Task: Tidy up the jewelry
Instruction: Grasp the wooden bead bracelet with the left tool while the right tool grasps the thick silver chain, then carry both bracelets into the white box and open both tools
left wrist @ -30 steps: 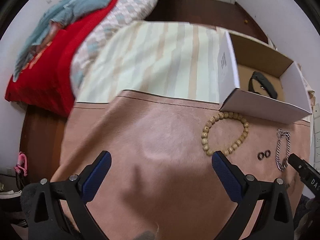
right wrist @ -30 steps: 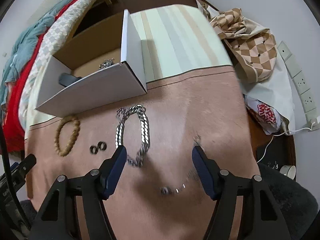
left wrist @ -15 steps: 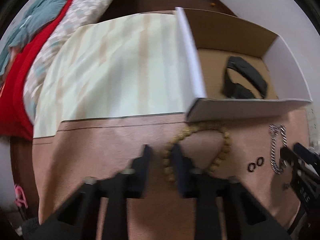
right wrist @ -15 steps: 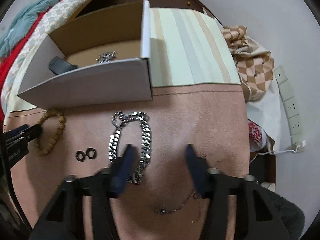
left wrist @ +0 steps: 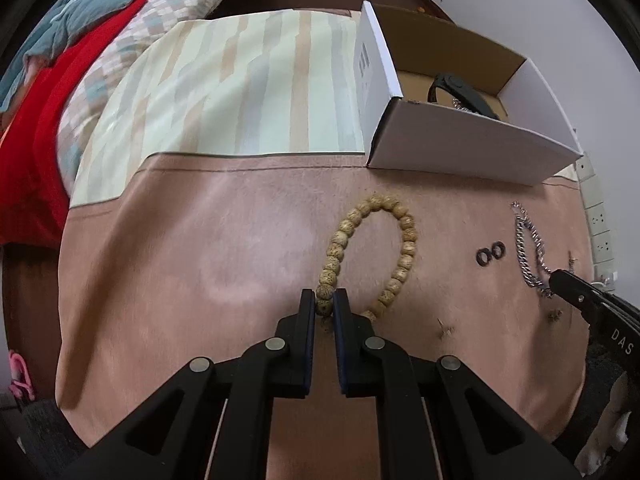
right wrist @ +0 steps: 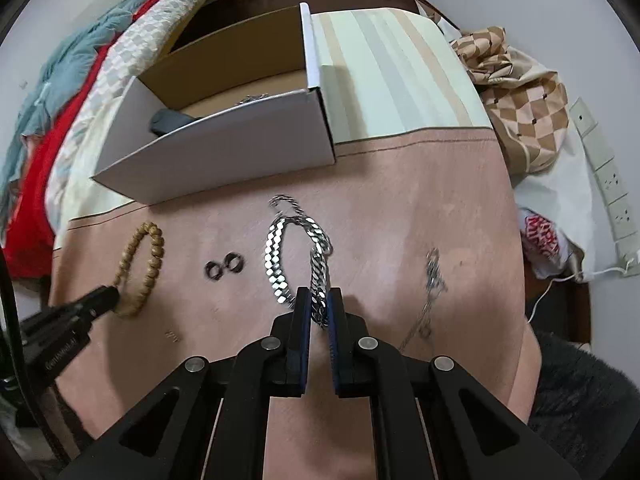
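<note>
A wooden bead bracelet point(left wrist: 372, 256) lies on the pink cloth point(left wrist: 200, 248), and my left gripper point(left wrist: 324, 306) is shut on its near beads. A silver curb chain point(right wrist: 280, 256) lies further right; my right gripper point(right wrist: 319, 304) has one strand of it between its pads, and the jaws are closing on it. Two small black rings point(right wrist: 224, 266) sit between bracelet and chain. A thin dark necklace point(right wrist: 430, 288) trails to the right of the chain. Behind them stands an open white box point(right wrist: 224, 152) with a black band point(left wrist: 460, 92) and a silver piece inside.
A striped cloth point(left wrist: 260, 88) covers the far part of the surface. A red and teal blanket point(left wrist: 48, 80) is heaped at the left. A checked cloth point(right wrist: 516, 92), a white bag and a wall power strip point(right wrist: 608, 184) lie at the right.
Both grippers were open a second ago. The left moved right onto the bead bracelet and shut on it. The right moved onto the silver chain and its jaws came together around a strand.
</note>
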`<state>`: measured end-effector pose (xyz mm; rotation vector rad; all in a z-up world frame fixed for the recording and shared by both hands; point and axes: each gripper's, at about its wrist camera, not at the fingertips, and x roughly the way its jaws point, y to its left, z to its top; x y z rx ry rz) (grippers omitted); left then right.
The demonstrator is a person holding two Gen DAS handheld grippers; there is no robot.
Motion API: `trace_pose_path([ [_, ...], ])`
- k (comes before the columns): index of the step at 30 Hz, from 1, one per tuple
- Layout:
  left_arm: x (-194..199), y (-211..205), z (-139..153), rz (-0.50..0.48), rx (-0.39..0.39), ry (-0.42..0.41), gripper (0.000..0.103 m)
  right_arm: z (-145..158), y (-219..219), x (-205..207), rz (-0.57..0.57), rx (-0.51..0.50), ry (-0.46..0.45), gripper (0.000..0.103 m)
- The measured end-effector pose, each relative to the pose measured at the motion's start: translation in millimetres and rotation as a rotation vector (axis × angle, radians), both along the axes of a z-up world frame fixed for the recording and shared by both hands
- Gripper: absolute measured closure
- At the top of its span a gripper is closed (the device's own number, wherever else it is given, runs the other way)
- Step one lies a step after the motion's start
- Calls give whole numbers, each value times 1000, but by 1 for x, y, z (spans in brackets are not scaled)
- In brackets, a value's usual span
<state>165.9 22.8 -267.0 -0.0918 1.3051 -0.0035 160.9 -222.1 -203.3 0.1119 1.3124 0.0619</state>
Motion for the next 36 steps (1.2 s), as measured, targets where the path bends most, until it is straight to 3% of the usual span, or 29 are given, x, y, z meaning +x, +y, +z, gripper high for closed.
trace_pose_path([
  [6, -7, 1, 44, -3, -39, -88, 97, 39, 3, -8, 11, 74, -74, 95],
  [11, 0, -4, 102, -35, -83, -196, 97, 88, 13, -4, 39, 122, -161, 95],
  [16, 32, 0, 149, -72, -128, -282, 97, 141, 18, 11, 69, 167, -249, 95],
  [20, 64, -7, 174, -124, -106, -330, 97, 167, 21, 38, 92, 175, -291, 95],
  [23, 92, -13, 179, -146, -93, -341, 97, 167, 26, 70, 105, 155, -281, 95],
  [26, 120, -22, 171, -155, -93, -317, 97, 148, 29, 107, 112, 136, -222, 95],
  [30, 156, -31, 143, -166, -73, -250, 97, 119, 32, 144, 119, 89, -155, 95],
  [36, 195, -33, 96, -164, -66, -127, 96, 86, 28, 179, 113, 7, -126, 95],
])
